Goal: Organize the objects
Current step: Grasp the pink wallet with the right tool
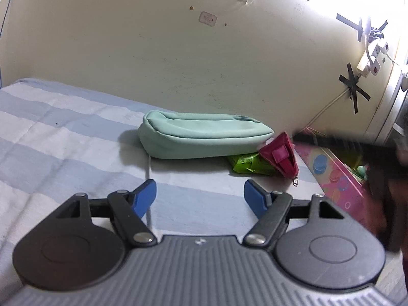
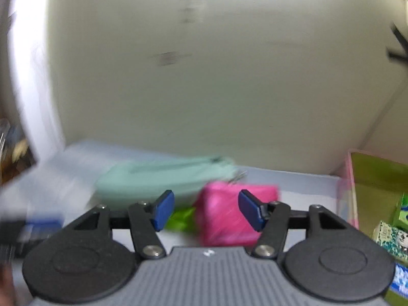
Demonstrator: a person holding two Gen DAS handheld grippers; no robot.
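Hovering over the striped bed sheet [image 1: 63, 132] | left gripper [image 1: 200, 199] jaws apart, nothing between, mint pouch [image 1: 201, 137] ahead of it | right gripper [image 2: 206, 210] jaws apart, pink pouch [image 2: 227, 216] just beyond its tips, not pinched | green packet [image 1: 248, 164] tucked beneath pink pouch | pink box [image 1: 339, 176] right of the tools, likely the sorting bin

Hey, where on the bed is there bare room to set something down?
The striped sheet lies bare left of the mint pouch, and between that pouch and the left gripper. It is crowded at the pouch's right end, where the magenta pouch and green packet sit against the pink box.
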